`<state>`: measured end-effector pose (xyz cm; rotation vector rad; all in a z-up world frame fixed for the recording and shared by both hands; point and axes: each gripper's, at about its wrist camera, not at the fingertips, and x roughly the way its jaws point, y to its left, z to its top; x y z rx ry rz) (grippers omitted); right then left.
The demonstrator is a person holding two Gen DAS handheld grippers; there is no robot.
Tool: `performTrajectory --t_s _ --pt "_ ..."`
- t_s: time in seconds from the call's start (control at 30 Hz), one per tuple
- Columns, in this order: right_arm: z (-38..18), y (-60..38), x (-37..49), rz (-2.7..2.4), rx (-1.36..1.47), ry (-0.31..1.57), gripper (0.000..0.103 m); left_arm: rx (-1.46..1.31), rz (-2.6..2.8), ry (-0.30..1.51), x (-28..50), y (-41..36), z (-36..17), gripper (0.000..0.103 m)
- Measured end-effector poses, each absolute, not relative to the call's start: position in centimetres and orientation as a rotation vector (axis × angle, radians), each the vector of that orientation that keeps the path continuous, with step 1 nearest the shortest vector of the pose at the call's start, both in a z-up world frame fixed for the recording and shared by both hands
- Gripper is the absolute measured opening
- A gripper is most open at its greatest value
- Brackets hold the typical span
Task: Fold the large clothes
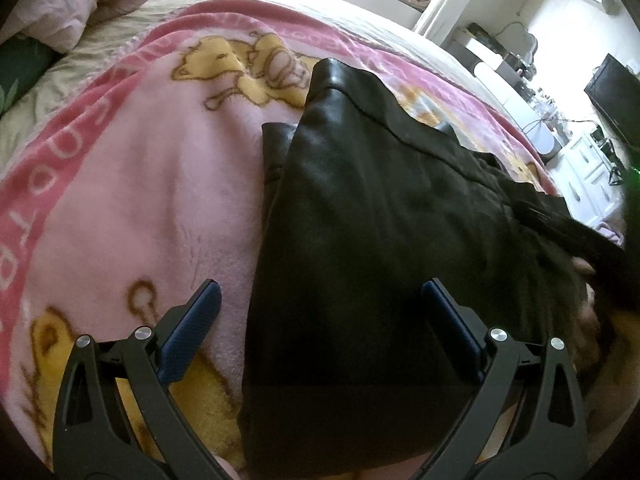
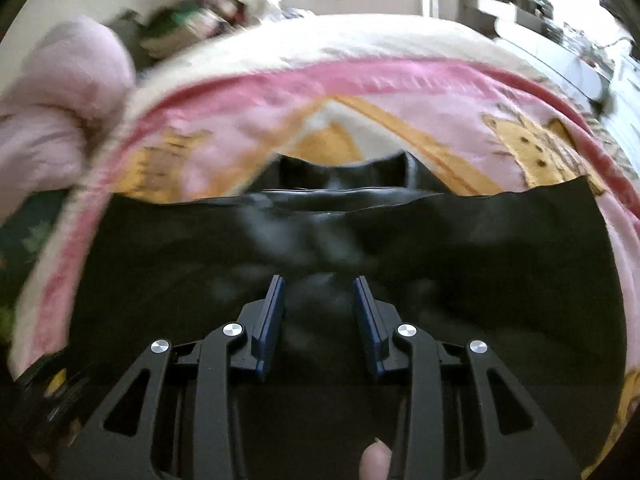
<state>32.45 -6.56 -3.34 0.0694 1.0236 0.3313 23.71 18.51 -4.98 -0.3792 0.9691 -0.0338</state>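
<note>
Black leather-look garment: flat on pink bear-print blanket, long axis running away ahead of left gripper. Jaws wide, straddling near left edge, nothing pinched. Right gripper: directly over garment, narrowed; whether gripping fabric, cannot tell.

Black two-finger grippers with blue pads

The left gripper and right gripper share one build: matte black linkage arms with long triangular cut-outs, round silver pivot screws at the joints, and flat ribbed blue pads lining the fingers; a bare fingertip shows at the right gripper's base
</note>
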Motion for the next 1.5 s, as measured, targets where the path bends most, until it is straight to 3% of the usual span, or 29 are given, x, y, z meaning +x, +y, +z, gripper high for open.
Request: performTrajectory --t_s 0.17,0.3,0.33,0.37,0.43,0.53,0.6,0.67,0.8,1.07,1.13,1.23,1.3,1.37,1.4,1.5 --pt "-2.1 -7.1 26.1 0.332 0.005 0.992 0.035 -0.4 -0.042 0.968 23.8 18.5 -5.1 0.094" --pt "-5.3 -8.1 24.7 0.299 0.013 1.094 0.037 -0.418 -0.075 0.965 24.0 18.4 -5.2 0.094" --pt "-6.2 -8.3 24.7 0.306 0.027 1.098 0.037 -0.426 -0.094 0.968 24.0 18.2 -5.4 0.092" --pt "-6.5 -8.4 24.8 0.316 0.035 1.096 0.037 -0.433 -0.11 0.97 24.0 18.0 -5.5 0.081" --pt "-5.5 -8.9 24.5 0.334 0.061 1.059 0.037 -0.437 -0.124 0.969 24.0 17.8 -5.6 0.077" --pt "-2.9 -8.2 21.8 0.438 0.032 0.927 0.053 -0.452 -0.147 0.966 23.9 18.0 -5.2 0.071" --pt "-1.9 -6.2 19.5 0.493 -0.069 0.86 0.07 -0.462 -0.159 0.969 23.9 18.2 -4.9 0.067" --pt "-1.7 -3.4 17.1 0.555 -0.206 0.805 0.077 -0.489 -0.181 0.97 24.0 18.5 -4.5 0.065" --pt "-3.2 2.3 14.3 0.603 -0.47 0.726 0.086 -0.529 -0.225 0.95 23.9 19.2 -3.5 0.061" --pt "-6.7 8.3 14.7 0.534 -0.723 0.616 0.087 -0.54 -0.258 0.934 24.1 19.3 -2.8 0.061" --pt "-6.6 8.3 15.4 0.493 -0.722 0.605 0.086 -0.554 -0.263 0.932 24.3 19.6 -2.7 0.061" --pt "-6.1 8.1 16.1 0.479 -0.689 0.589 0.073 -0.539 -0.261 0.923 24.2 19.4 -2.4 0.061" --pt "-5.5 7.9 15.7 0.475 -0.682 0.542 0.05 -0.527 -0.262 0.915 24.1 19.2 -2.1 0.061" --pt "-4.9 7.8 14.6 0.461 -0.686 0.492 0.034 -0.52 -0.256 0.903 24.0 19.1 -1.8 0.061" --pt "-4.4 7.5 14.5 0.442 -0.675 0.47 0.028 -0.522 -0.25 0.898 24.0 19.2 -1.7 0.068" --pt "-3.3 6.5 14.4 0.426 -0.608 0.462 0.023 -0.522 -0.233 0.869 23.7 19.3 -1.2 0.077"
